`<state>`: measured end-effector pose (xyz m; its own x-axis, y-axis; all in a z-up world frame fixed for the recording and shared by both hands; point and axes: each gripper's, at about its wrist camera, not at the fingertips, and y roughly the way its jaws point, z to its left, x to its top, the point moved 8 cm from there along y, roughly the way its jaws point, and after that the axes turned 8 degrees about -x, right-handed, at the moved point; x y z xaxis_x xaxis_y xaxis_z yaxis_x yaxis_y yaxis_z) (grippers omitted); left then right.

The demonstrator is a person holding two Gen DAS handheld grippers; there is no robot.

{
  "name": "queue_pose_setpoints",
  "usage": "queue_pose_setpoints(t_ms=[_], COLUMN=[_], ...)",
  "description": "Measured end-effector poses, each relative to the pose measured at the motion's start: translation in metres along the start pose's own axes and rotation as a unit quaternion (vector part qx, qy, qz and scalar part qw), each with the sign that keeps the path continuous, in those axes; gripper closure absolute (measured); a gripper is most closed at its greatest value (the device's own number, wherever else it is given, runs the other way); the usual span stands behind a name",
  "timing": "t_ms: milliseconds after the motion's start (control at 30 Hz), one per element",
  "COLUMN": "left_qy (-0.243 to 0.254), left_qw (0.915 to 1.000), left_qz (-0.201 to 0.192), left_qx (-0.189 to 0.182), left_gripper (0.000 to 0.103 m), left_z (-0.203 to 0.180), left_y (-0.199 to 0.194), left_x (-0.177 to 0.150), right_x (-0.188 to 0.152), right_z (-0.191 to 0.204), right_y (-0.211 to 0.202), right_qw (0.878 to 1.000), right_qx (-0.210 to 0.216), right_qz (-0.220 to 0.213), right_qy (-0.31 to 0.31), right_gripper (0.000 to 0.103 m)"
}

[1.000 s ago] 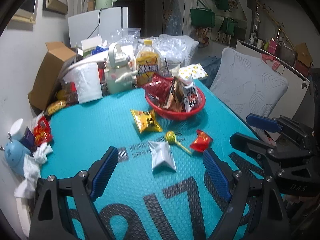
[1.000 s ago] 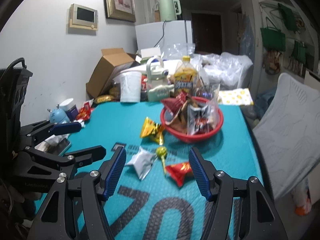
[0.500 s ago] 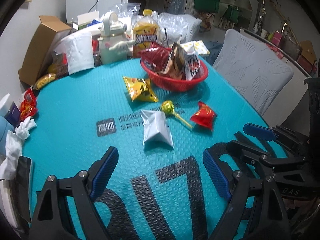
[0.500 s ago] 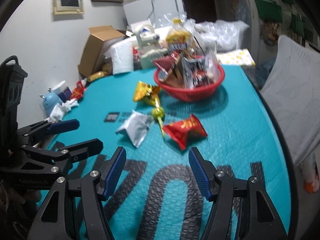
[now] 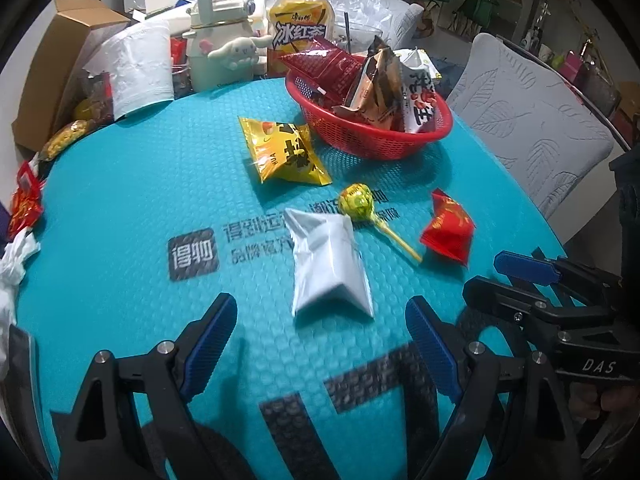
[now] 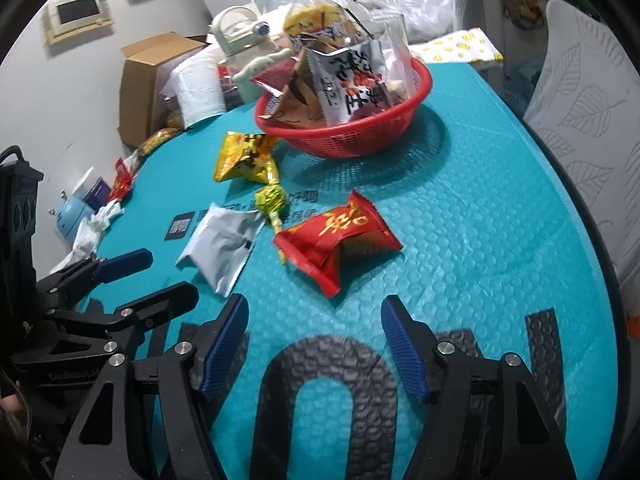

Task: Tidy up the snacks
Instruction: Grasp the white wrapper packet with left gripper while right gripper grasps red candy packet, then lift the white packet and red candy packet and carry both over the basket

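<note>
On the teal bubble-textured mat, a white paper-towel roll stands at eleven o'clock, a cream character-faced jug at twelve beside a yellow-capped iced-tea bottle; an open brown cardboard box sits at ten.

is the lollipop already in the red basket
No, the lollipop lies on the teal mat, in front of the red basket.

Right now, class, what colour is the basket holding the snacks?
Red, a mesh-sided basket; the right wrist view shows it best.
</note>
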<state>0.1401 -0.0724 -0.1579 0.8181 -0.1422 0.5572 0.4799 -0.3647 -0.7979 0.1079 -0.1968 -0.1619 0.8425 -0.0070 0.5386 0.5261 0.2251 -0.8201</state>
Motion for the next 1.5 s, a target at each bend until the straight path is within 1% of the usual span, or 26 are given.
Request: queue_pose_setpoints(t_ms=[67, 167, 233, 333, 400, 500, 567, 600, 633, 667, 700, 733, 767, 800, 867, 900, 1200, 1433, 1500], left_qy=[-0.002, -0.005, -0.006, -0.009, -0.010, -0.012, -0.007, -0.003, -0.001, 0.000, 0.001, 0.003, 0.005, 0.005, 0.002, 0.001, 0.004, 0.003, 0.012], left_qw=[1.0000, 0.9999, 0.9997, 0.9995, 0.9995, 0.9993, 0.9996, 0.9996, 0.9997, 0.9996, 0.9996, 0.9995, 0.9995, 0.9994, 0.9992, 0.9991, 0.9982, 0.9968, 0.9968], left_qz=[0.002, 0.009, 0.019, 0.023, 0.025, 0.027, 0.024, 0.022, 0.021, 0.020, 0.021, 0.020, 0.020, 0.020, 0.022, 0.023, 0.036, 0.049, 0.051], left_qx=[-0.004, -0.012, -0.016, -0.019, -0.019, -0.022, -0.017, -0.014, -0.014, -0.018, -0.021, -0.023, -0.025, -0.028, -0.034, -0.036, -0.047, -0.063, -0.060], left_gripper=[0.017, 0.017, 0.017, 0.018, 0.022, 0.032, 0.042, 0.045, 0.050, 0.058, 0.061, 0.064, 0.065, 0.066, 0.068, 0.068, 0.069, 0.069, 0.069], left_z=[0.003, 0.005, 0.007, 0.009, 0.010, 0.011, 0.012, 0.012, 0.012, 0.011, 0.011, 0.010, 0.009, 0.009, 0.008, 0.008, -0.005, -0.013, -0.016], left_y=[0.005, 0.014, 0.021, 0.027, 0.031, 0.035, 0.037, 0.038, 0.038, 0.038, 0.038, 0.037, 0.037, 0.037, 0.035, 0.034, 0.016, 0.002, -0.001], left_x=[0.005, 0.010, 0.011, 0.014, 0.016, 0.019, 0.020, 0.021, 0.022, 0.022, 0.022, 0.022, 0.021, 0.021, 0.018, 0.017, -0.013, -0.035, -0.040], right_x=[0.004, 0.012, 0.018, 0.025, 0.031, 0.037, 0.040, 0.041, 0.041, 0.041, 0.041, 0.041, 0.041, 0.039, 0.037, 0.036, 0.012, -0.011, -0.018], right_z=[-0.001, -0.004, -0.006, -0.011, -0.013, -0.014, -0.015, -0.015, -0.014, -0.013, -0.011, -0.010, -0.008, -0.006, -0.004, -0.003, 0.007, 0.014, 0.015], right_y=[0.005, 0.011, 0.016, 0.023, 0.027, 0.031, 0.036, 0.038, 0.040, 0.041, 0.042, 0.042, 0.042, 0.042, 0.042, 0.042, 0.029, 0.013, 0.008], right_qw=[1.000, 1.000, 0.999, 0.998, 0.997, 0.997, 0.998, 0.999, 0.999, 0.999, 0.999, 0.999, 0.999, 0.999, 0.999, 0.999, 0.999, 0.999, 0.999], right_qx=[0.005, 0.015, 0.024, 0.034, 0.039, 0.032, 0.009, 0.000, -0.006, -0.010, -0.013, -0.015, -0.017, -0.020, -0.028, -0.029, -0.016, -0.018, -0.020], right_qz=[0.006, 0.014, 0.020, 0.029, 0.032, 0.033, 0.033, 0.031, 0.030, 0.029, 0.027, 0.025, 0.024, 0.023, 0.023, 0.023, 0.030, 0.037, 0.038], right_qy=[0.004, 0.016, 0.025, 0.044, 0.054, 0.059, 0.051, 0.045, 0.040, 0.035, 0.028, 0.023, 0.018, 0.010, -0.002, -0.007, -0.019, -0.030, -0.033], right_gripper=[0.034, 0.031, 0.031, 0.031, 0.031, 0.031, 0.031, 0.031, 0.031, 0.031, 0.031, 0.034, 0.037, 0.045, 0.054, 0.060, 0.062, 0.062, 0.062])
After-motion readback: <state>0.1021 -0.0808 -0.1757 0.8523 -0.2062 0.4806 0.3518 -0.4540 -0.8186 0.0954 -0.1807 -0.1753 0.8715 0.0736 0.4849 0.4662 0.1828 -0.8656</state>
